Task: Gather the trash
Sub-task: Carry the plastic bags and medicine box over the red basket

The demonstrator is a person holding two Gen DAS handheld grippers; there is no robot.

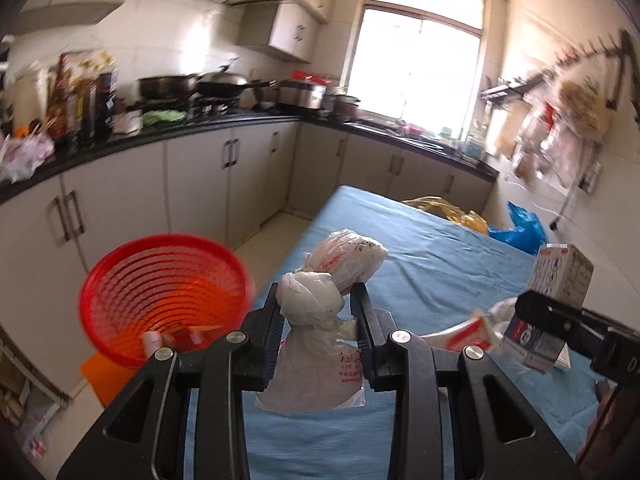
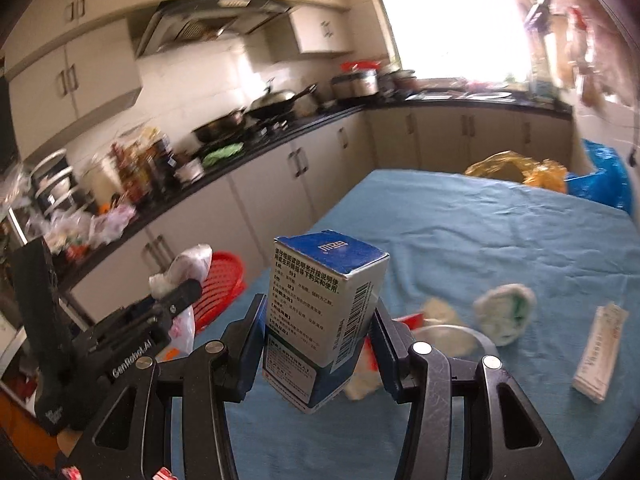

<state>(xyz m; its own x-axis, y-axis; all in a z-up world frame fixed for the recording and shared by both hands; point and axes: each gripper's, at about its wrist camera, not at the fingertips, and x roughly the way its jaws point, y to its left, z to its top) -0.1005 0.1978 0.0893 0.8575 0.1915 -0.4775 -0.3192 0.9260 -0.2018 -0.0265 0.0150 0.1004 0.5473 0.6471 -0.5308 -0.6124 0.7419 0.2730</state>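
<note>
My left gripper (image 1: 317, 300) is shut on a knotted white plastic bag (image 1: 316, 344) with red print, held above the blue table (image 1: 440, 264) near its left edge. A red mesh basket (image 1: 164, 296) stands left of it, beside the table, with small scraps inside. My right gripper (image 2: 318, 312) is shut on a blue and silver medicine box (image 2: 324, 320), held upright above the table. The box also shows at the right of the left wrist view (image 1: 556, 300). On the table lie a crumpled white-green wad (image 2: 506, 312), a white sachet (image 2: 598, 356) and red-white wrappers (image 1: 468, 334).
A yellow bag (image 2: 516, 170) and a blue bag (image 2: 604, 178) sit at the table's far right corner. A kitchen counter (image 1: 200, 130) with pots, bottles and a stove runs along the left and back. Cabinets stand below it. A narrow floor strip separates counter and table.
</note>
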